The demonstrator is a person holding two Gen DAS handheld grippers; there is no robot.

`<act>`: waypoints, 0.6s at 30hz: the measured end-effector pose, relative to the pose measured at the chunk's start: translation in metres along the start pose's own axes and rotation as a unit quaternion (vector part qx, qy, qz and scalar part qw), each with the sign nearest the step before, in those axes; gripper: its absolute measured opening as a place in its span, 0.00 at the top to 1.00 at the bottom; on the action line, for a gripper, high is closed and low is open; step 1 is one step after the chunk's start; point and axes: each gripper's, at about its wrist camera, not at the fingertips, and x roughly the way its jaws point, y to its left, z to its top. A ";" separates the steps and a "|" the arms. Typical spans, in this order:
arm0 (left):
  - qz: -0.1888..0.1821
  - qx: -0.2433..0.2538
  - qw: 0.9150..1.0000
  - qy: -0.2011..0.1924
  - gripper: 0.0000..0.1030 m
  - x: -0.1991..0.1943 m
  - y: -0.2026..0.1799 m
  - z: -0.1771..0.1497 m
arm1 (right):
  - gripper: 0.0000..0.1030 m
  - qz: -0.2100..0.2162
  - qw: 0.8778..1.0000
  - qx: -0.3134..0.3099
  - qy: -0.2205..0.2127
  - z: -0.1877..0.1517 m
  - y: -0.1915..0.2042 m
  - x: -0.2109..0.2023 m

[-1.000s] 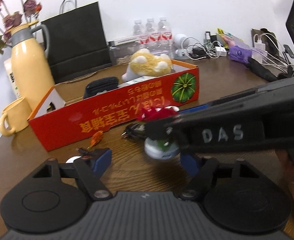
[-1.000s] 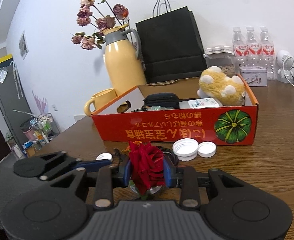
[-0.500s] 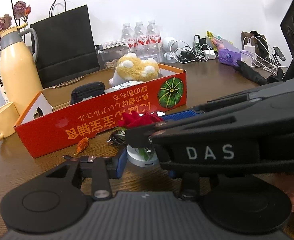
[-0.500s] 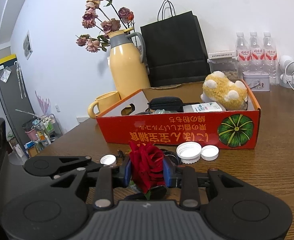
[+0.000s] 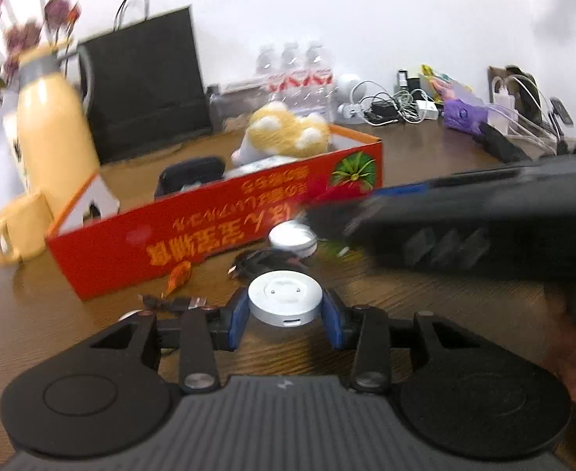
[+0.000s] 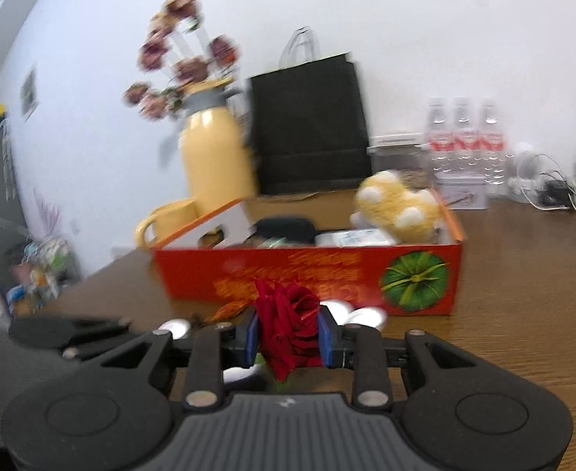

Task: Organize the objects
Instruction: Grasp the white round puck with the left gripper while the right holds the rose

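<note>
A red rose is pinched between the blue pads of the right tool. It is held by the bloom, with a bit of green stem poking out below, so it can be carried without being dropped. The petals look soft and dark red, and they are squeezed a little at the sides.

A round white disc sits between the pads of the left tool. The pads look like they are touching its sides, so it seems to be gripped, and it looks to be held just above the worktop. The disc is flat and smooth, with small marks on top and a little slot in its front edge.

The red cardboard box stands just past both tools, toward the back of the worktop. A yellow plush toy and a black pouch already lie inside it. The rose and the disc are probably meant to be put in there too. Two white caps and an orange wrapped candy lie on the worktop by the box's front wall.
</note>
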 end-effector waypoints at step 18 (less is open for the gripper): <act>0.036 -0.055 0.997 -0.039 0.61 -0.019 0.024 0.003 | 0.72 -0.039 0.999 0.002 -0.013 0.004 -0.007 -0.001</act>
